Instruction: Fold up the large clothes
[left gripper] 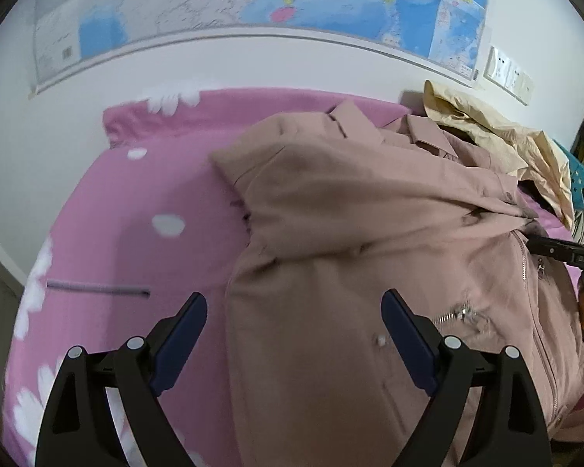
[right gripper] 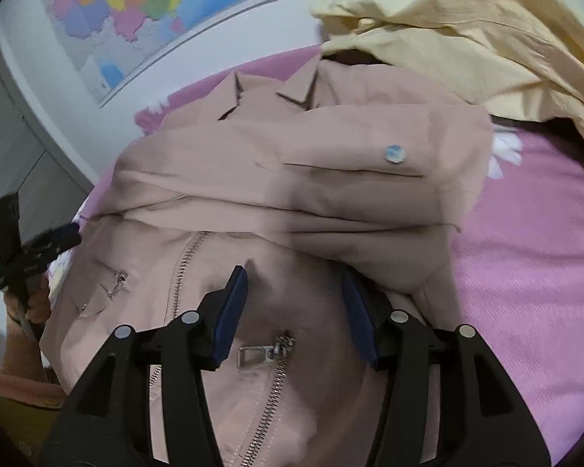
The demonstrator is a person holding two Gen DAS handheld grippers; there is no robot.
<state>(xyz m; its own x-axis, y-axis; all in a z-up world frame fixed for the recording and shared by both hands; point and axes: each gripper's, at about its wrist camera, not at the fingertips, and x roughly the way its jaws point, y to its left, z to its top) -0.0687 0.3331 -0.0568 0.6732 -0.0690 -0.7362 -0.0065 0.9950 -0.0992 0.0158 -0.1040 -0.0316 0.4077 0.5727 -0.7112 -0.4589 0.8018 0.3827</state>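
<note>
A dusty-pink zip jacket (left gripper: pixel 350 225) lies on the pink flowered bed cover (left gripper: pixel 136 202), its sleeves folded across the chest. My left gripper (left gripper: pixel 294 303) is open and empty, low over the jacket's left edge. In the right wrist view the jacket (right gripper: pixel 292 163) fills the middle, with a sleeve and its snap button (right gripper: pixel 394 153) lying across the top. My right gripper (right gripper: pixel 294 284) is open over the jacket front, near the zip pull (right gripper: pixel 264 352); its right finger (right gripper: pixel 356 319) touches the folded sleeve's edge.
A pale yellow garment (left gripper: pixel 498 132) lies heaped behind the jacket, also in the right wrist view (right gripper: pixel 467 39). A map (left gripper: pixel 253 7) hangs on the white wall behind the bed. The right gripper's body (left gripper: pixel 564 253) shows at the right edge; the left gripper (right gripper: pixel 31 249) shows at the left edge.
</note>
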